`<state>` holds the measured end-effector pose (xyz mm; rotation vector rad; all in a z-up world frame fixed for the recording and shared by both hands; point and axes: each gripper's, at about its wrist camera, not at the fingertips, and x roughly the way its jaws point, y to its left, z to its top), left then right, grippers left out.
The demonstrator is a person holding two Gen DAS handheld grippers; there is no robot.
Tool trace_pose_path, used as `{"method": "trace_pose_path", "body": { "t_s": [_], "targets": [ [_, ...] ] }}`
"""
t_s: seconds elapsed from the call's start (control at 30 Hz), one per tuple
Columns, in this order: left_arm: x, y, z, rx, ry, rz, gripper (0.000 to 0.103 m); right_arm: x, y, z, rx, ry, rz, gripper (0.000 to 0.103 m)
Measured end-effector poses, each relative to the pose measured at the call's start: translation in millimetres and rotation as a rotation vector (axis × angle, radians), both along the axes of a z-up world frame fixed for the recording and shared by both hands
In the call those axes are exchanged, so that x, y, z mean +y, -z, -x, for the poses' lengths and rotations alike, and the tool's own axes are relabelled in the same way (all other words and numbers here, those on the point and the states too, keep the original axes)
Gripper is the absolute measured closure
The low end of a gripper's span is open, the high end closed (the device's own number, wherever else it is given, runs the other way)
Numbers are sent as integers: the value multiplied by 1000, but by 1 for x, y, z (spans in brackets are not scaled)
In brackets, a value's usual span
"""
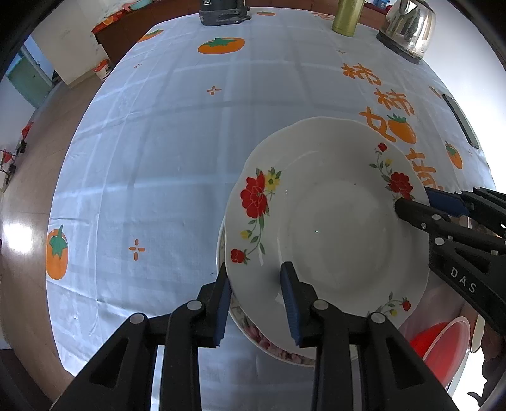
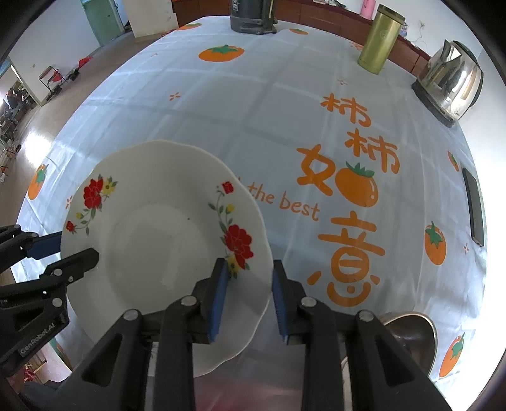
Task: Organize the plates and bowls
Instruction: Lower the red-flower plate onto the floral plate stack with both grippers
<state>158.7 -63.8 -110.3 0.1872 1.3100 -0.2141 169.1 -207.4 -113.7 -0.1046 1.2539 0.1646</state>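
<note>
A white plate with red flowers lies on top of a second plate with a pink-flower rim. My left gripper is open, its fingers astride the white plate's near-left rim. My right gripper is open, its fingers astride the plate's right rim; it also shows in the left wrist view. The left gripper shows at the plate's left edge in the right wrist view. A red bowl sits at the lower right.
On the persimmon-print tablecloth stand a kettle, a gold canister and a dark appliance at the far edge. A phone lies at the right. A metal bowl sits near the right gripper.
</note>
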Motion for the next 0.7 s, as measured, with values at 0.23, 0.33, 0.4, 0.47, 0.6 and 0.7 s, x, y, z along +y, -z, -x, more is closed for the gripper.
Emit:
{"method": "trace_pose_path", "body": {
  "t_s": [0.23, 0.33, 0.4, 0.47, 0.6, 0.7],
  "targets": [
    [3, -1, 1, 0, -1, 8, 69, 1, -1, 0, -9, 5, -2, 75],
    [2, -1, 1, -1, -4, 7, 69, 3, -1, 2, -28, -1, 17, 75],
    [1, -1, 1, -2, -3, 5, 69, 4, -2, 2, -34, -3, 24, 75],
    [1, -1, 0, -2, -2, 4, 69, 4, -2, 2, -32, -4, 22, 75],
    [1, -1, 0, 0, -5, 6, 69, 6, -3, 2, -42, -15, 49, 75],
    [2, -1, 0, 1, -6, 7, 69, 9, -3, 3, -50, -24, 72, 74]
  ]
}}
